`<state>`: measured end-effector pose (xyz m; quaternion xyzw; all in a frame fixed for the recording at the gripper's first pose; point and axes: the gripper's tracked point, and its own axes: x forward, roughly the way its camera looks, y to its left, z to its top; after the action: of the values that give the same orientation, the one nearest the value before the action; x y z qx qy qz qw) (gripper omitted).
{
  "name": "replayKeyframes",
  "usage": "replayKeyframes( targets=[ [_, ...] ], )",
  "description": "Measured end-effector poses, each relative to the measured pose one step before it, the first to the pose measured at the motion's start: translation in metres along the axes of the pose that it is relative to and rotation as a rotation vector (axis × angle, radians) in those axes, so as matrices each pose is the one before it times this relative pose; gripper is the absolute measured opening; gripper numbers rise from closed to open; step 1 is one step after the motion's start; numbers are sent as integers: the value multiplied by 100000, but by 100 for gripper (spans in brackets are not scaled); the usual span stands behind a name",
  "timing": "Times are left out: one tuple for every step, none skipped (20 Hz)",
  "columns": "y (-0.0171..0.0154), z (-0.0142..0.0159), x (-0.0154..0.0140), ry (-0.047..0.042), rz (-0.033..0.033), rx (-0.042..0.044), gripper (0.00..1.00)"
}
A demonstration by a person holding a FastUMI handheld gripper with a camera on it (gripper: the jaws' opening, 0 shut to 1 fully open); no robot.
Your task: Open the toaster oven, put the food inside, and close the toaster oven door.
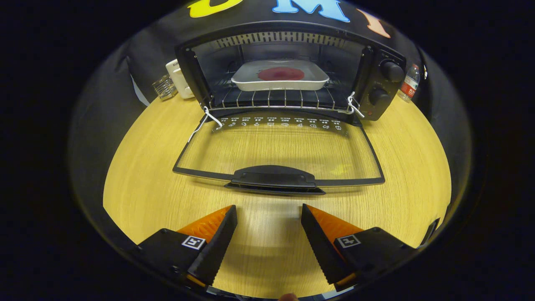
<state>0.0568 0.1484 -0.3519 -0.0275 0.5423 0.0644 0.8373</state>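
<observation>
Toaster oven [376, 79] open, door [278, 154] flat on counter [138, 184]. Food tray [280, 77] already inside. Tool [269, 213] wide open, empty. Door closing left.

The bench [138, 184] is pale yellow wood with fine grain lines. The toaster oven [378, 62] is black, with black knobs [391, 71] and a small red light. Its door [278, 154] is clear glass in a black frame, edged with a dotted black band and a row of white symbols, and has a black handle [273, 179]. Inside, a white tray [250, 81] holds dark red food [281, 74] on a silver wire rack [276, 99]. The gripper [268, 215], its jaws spread apart, has black fingers [215, 246] with orange ribbed backs and black-and-white square markers.
</observation>
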Motion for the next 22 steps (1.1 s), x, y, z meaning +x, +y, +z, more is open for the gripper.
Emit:
replayKeyframes(
  targets=[
    [-55,247,209,-341,-653,-661,98],
    [-18,125,117,146,-779,-411,98],
    [-132,313,133,-503,-1064,-215,97],
    [-172,-49,80,305,-1603,542,97],
    [10,175,60,-219,-958,1006,96],
    [46,51,18,-301,-1152,934,95],
    [-29,66,51,-147,-901,1049,95],
    [50,127,47,-146,-815,1556,95],
    [38,25,-14,-19,-603,1572,95],
    [57,-32,34,80,-522,973,95],
    [6,69,-35,-533,-575,89,95],
    [29,1,-170,-919,-470,-59,95],
    [11,86,-119,-1076,-419,62,95],
    [6,84,-201,-944,-398,-329,95],
    [-9,27,-196,-662,-247,-314,95],
    [-21,30,-201,-553,18,13,95],
    [32,41,24,-765,183,273,95],
    [7,155,-105,-836,267,225,95],
    [-2,38,-395,-841,316,-30,95],
    [-54,228,-395,-1377,252,-221,95],
    [-29,244,-471,-1640,323,127,95],
    [22,68,-276,-964,248,17,95]
  ],
)
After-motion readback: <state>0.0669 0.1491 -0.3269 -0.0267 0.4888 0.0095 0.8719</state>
